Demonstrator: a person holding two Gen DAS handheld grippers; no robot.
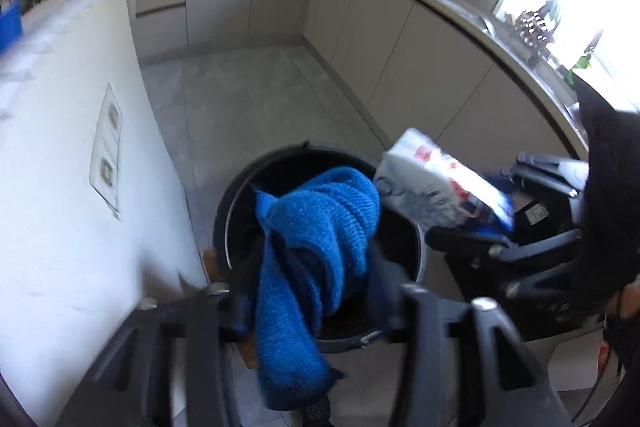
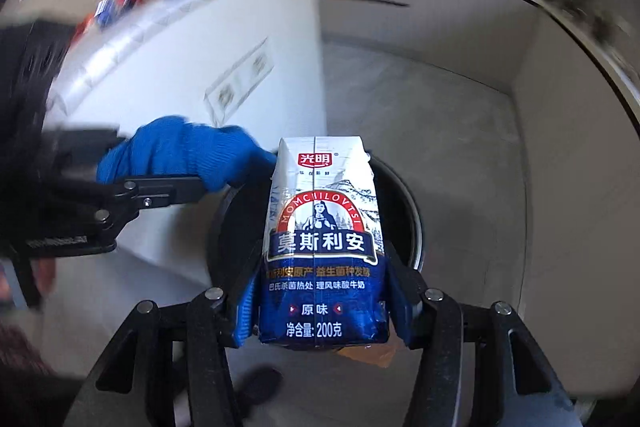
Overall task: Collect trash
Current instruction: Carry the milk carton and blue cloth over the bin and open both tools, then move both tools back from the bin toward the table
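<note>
My left gripper (image 1: 316, 291) is shut on a blue knitted cloth (image 1: 316, 235), which hangs over the open round dark trash bin (image 1: 240, 187) on the floor. My right gripper (image 2: 320, 299) is shut on a white and blue yogurt carton (image 2: 322, 239) and holds it above the bin (image 2: 412, 227). In the left wrist view the carton (image 1: 432, 183) sits at the bin's right rim, held by the right gripper (image 1: 496, 203). In the right wrist view the cloth (image 2: 180, 151) and left gripper (image 2: 192, 183) are to the left.
A white island wall with sockets (image 1: 106, 147) stands left of the bin. Grey cabinets (image 1: 400, 39) under a cluttered counter line the back and right. The grey tiled floor (image 1: 248, 99) stretches beyond the bin. A brown scrap (image 2: 372, 355) lies by the bin.
</note>
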